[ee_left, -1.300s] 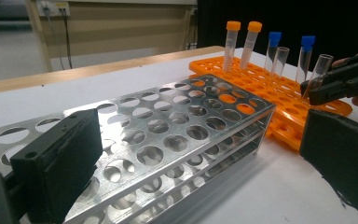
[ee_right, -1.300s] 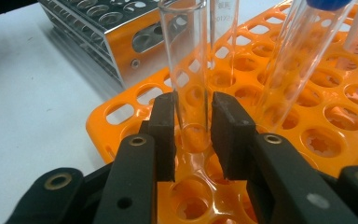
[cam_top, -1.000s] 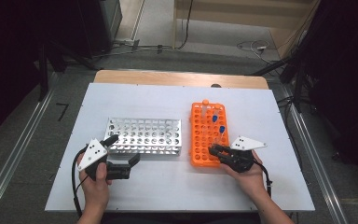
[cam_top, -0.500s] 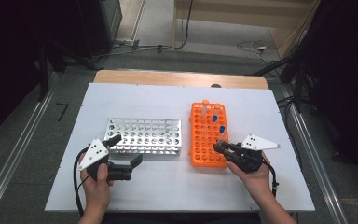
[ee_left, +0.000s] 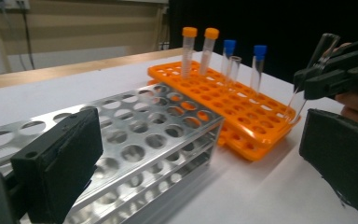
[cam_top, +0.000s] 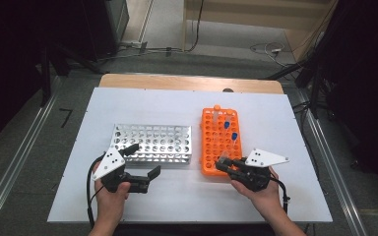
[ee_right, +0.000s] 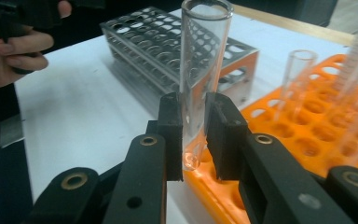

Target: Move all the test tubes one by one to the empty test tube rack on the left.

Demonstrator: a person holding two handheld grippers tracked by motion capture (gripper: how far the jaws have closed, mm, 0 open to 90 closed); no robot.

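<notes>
White table [cam_top: 177, 113], right tongs [ee_right: 194, 135] clamping glass tube [ee_right: 200, 70]

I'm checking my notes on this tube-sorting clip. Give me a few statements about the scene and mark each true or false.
1. The right gripper is shut on an open clear tube. True.
2. The left gripper holds a blue-capped tube. False: its jaws stand open with nothing between them.
3. The orange rack lies to the right of the metal rack in the high view. True.
4. The metal rack is full of tubes. False: its holes are empty.
5. Two orange-capped tubes stand in the orange rack. True.
</notes>
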